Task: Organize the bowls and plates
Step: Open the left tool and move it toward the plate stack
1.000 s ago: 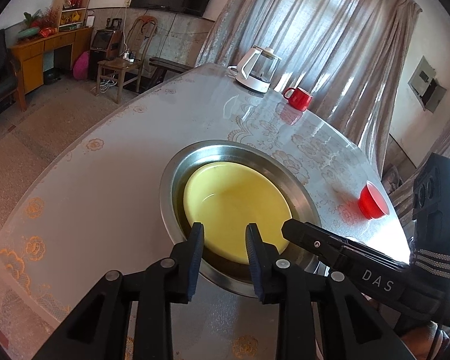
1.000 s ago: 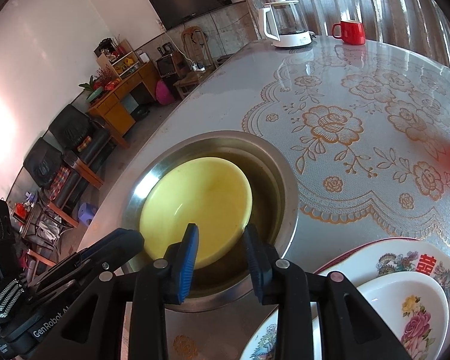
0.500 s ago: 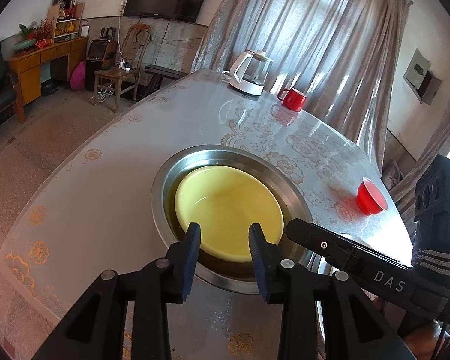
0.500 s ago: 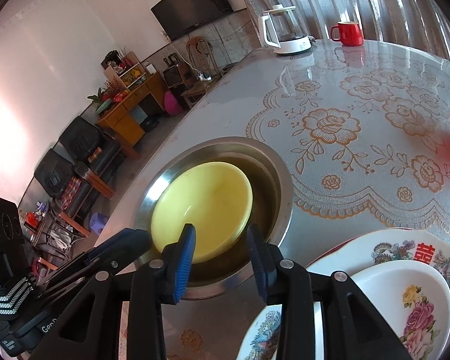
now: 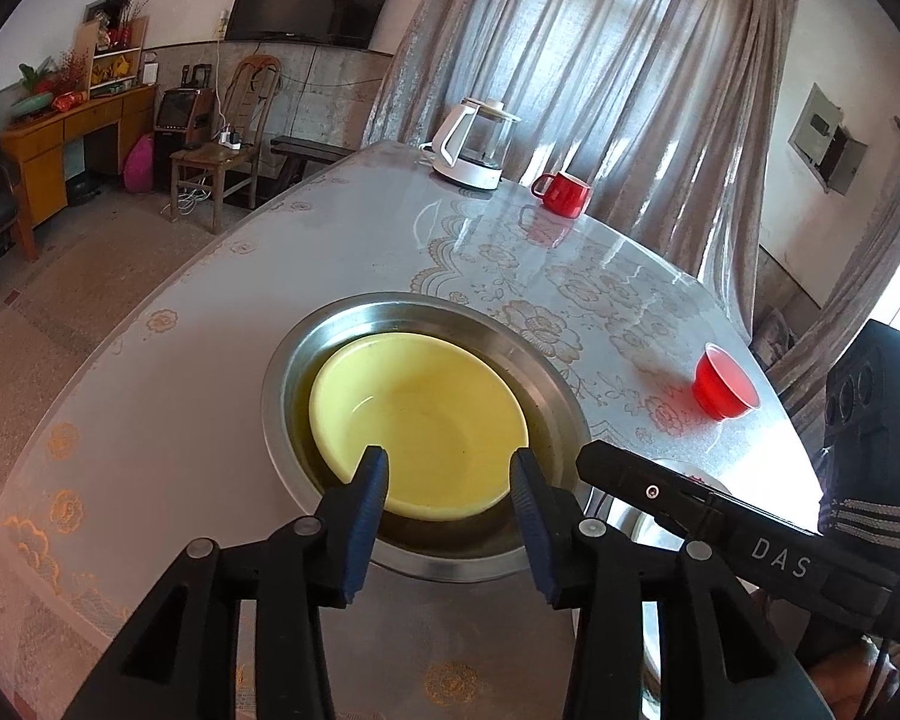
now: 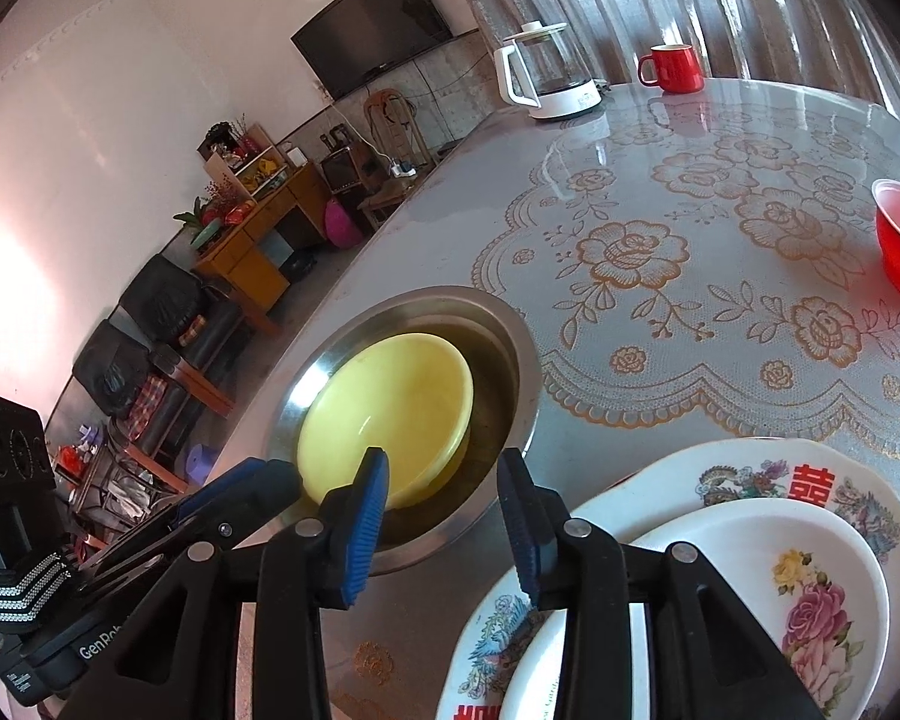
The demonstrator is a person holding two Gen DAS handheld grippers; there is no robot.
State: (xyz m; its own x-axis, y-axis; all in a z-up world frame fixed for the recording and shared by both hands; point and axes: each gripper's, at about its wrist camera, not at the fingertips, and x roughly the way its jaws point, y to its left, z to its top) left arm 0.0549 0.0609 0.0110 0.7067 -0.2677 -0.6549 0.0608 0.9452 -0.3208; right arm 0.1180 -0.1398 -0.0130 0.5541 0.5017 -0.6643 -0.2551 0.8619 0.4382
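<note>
filling most of both views is the round table [image 5: 342, 252] under its glossy lace-patterned cloth, and set on it near the front edge is the wide steel basin [image 5: 546, 372]. compared with a second ago the basin sits a little further from both cameras, so more bare cloth shows in front of it. inside the basin lies the yellow bowl [image 5: 426, 414], upright, resting toward the basin's left side as the left wrist view has it; it lies where it did before.

beside the basin, in the right wrist view, a large white plate [image 6: 750, 468] with a red character and bird pattern carries a smaller white plate [image 6: 768, 564] with a pink rose, and more of both shows now than earlier.

the left gripper [image 5: 450, 474] hangs over the near rim of the basin, its jaws spread with nothing between them but the view of the bowl; they have just been opening and stand clearly wider than a second ago. the right gripper [image 6: 441, 480] sits just beside it, jaws likewise apart and empty, having just been opening too.

further off stand a white kettle [image 5: 471, 150] and a red mug [image 5: 561, 193], well apart from the basin. a small red bowl [image 5: 723, 390] rests alone on the cloth at the right.
</note>
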